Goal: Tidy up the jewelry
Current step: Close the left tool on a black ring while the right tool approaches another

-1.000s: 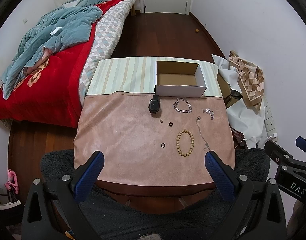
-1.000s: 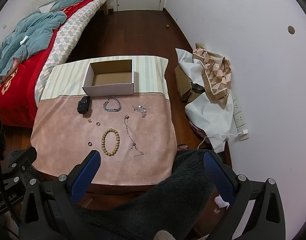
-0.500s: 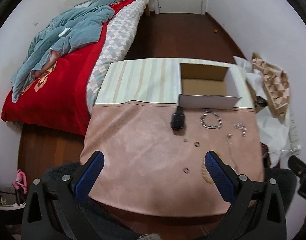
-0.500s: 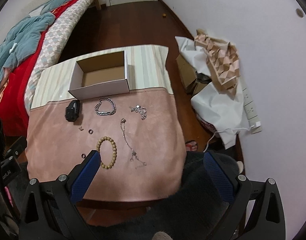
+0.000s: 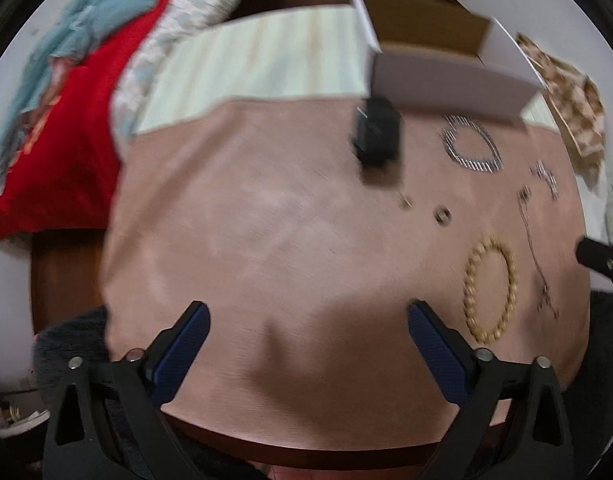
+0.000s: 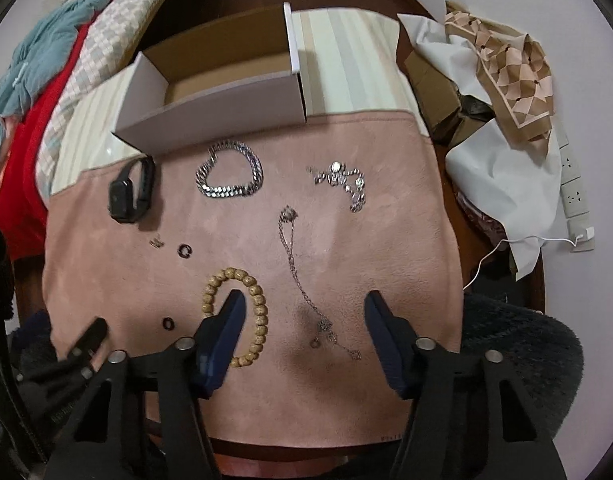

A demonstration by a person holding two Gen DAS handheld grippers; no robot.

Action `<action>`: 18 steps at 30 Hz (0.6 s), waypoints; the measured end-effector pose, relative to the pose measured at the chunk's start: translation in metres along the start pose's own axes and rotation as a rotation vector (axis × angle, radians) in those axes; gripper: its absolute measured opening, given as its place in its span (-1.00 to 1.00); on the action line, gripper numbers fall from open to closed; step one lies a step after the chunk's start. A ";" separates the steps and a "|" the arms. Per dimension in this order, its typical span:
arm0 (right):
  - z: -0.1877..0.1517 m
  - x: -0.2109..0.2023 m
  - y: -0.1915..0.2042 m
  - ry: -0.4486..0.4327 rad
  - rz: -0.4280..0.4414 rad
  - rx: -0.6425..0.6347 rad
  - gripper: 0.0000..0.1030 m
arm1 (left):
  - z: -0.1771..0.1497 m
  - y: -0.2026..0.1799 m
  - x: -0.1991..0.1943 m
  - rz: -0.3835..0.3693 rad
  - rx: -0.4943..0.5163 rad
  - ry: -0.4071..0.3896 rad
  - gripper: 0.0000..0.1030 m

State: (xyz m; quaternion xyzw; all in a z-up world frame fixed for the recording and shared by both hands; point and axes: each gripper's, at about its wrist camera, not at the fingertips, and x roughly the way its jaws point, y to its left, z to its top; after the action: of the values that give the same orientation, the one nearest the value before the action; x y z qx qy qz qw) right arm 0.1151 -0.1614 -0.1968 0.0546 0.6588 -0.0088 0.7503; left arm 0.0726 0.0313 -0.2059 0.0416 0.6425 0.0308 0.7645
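On the pink cloth of the table lie a black watch, a silver link bracelet, a sparkly silver bracelet, a thin necklace, a wooden bead bracelet, two dark rings and a tiny stud. Behind them stands an open white box, empty. My right gripper points down with its jaws closing; the necklace's lower part lies between them, untouched. My left gripper hangs over bare cloth left of the bead bracelet, its jaws wide and closing slightly.
A bed with a red blanket runs along the left. Right of the table, white and patterned fabric is piled on the floor by a power strip. A dark fuzzy seat borders the table's near edge.
Both grippers have dropped toward the table, so the jewelry looks much larger. The right jaws have narrowed over the necklace. The left wrist view is blurred by motion.
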 end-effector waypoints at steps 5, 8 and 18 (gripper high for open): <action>-0.007 0.014 -0.014 0.029 -0.014 0.023 0.08 | -0.005 -0.024 0.025 -0.081 0.046 0.043 0.44; -0.013 0.017 -0.027 0.037 -0.017 0.050 -0.03 | -0.004 -0.033 0.032 -0.117 0.063 0.049 0.37; -0.021 0.017 -0.050 0.039 -0.045 0.099 -0.05 | -0.002 -0.065 0.037 -0.157 0.142 0.036 -0.16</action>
State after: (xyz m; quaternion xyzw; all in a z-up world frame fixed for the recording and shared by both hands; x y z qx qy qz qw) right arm 0.0919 -0.2085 -0.2199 0.0767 0.6730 -0.0572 0.7335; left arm 0.0765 -0.0293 -0.2496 0.0448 0.6581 -0.0739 0.7479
